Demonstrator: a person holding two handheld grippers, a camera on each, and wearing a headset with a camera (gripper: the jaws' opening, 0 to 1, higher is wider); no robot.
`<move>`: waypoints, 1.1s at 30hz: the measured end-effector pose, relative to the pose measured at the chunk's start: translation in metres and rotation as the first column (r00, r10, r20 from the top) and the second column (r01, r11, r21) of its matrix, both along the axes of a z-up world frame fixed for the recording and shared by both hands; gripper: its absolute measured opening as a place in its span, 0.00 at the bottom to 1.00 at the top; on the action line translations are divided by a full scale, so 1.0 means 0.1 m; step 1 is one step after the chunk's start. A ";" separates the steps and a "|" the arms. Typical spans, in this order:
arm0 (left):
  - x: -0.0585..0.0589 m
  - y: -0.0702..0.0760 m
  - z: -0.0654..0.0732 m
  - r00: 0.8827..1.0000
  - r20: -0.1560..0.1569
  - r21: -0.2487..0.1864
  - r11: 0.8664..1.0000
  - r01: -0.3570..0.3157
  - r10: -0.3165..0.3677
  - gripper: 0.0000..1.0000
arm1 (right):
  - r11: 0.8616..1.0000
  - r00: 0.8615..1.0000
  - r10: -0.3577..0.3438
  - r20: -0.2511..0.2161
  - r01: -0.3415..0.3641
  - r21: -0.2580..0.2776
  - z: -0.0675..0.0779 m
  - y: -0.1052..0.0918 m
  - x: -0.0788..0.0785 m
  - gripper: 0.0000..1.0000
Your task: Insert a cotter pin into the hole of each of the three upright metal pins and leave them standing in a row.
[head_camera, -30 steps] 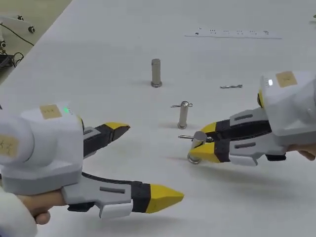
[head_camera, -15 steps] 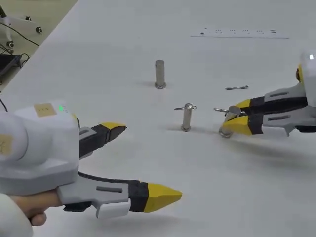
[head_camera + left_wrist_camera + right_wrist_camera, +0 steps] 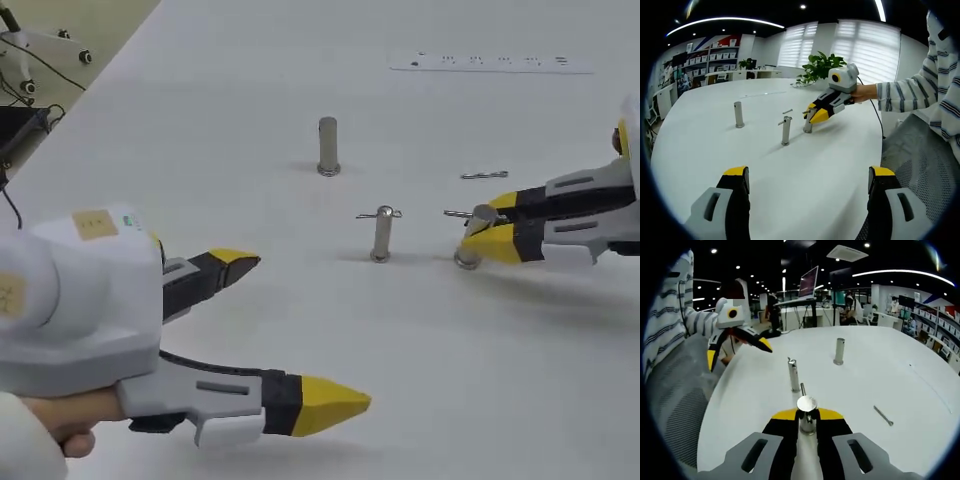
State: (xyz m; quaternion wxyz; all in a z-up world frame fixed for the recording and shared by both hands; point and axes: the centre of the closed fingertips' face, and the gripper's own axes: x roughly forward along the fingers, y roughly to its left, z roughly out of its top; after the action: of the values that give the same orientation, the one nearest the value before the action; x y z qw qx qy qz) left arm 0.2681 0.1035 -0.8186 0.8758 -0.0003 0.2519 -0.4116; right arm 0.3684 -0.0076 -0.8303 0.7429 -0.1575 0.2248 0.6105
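Three metal pins are on the white table [image 3: 300, 90]. The far pin [image 3: 327, 147] stands upright and bare. A cotter pin runs through the top of the middle pin [image 3: 382, 233]. To its right, my right gripper [image 3: 490, 228] is shut on the third pin [image 3: 468, 256], which also carries a cotter pin; its base is at the table surface. In the right gripper view the held pin [image 3: 806, 404] sits between the yellow jaws, with the middle pin [image 3: 793, 374] and far pin [image 3: 839, 350] beyond. My left gripper [image 3: 295, 335] hovers open at the near left, holding nothing.
A loose cotter pin [image 3: 485, 175] lies on the table behind the right gripper, seen too as the loose cotter pin [image 3: 883, 415]. A thin marked strip [image 3: 490, 65] lies at the far side. Cables and gear [image 3: 25, 60] sit past the table's left edge.
My right gripper has carried its pin from in front of the middle pin to the right and farther away, level with the middle pin. The left gripper has barely moved.
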 end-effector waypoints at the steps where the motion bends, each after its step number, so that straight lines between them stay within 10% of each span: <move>1: 0.00 0.00 0.00 1.000 0.001 0.000 1.000 0.000 0.000 0.99 | 1.000 1.000 -0.002 -0.002 0.002 0.001 0.00 0.00 0.00 0.14; 17: 0.03 0.07 0.11 0.999 0.025 -0.019 0.999 -0.028 0.028 0.99 | 0.993 0.994 -0.109 -0.015 0.109 0.043 0.25 -0.14 -0.15 0.48; 33: 0.07 0.15 0.15 0.997 0.026 -0.039 0.996 -0.075 0.076 0.99 | 0.947 0.946 -0.310 -0.096 0.317 0.062 0.32 -0.56 -0.63 0.86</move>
State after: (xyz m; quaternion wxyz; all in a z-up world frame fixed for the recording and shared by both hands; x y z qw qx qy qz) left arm 0.2755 0.1189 -0.8035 0.8940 -0.0208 0.2318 -0.3828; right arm 0.3054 -0.0638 -0.7987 0.8257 -0.0650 0.2550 0.4990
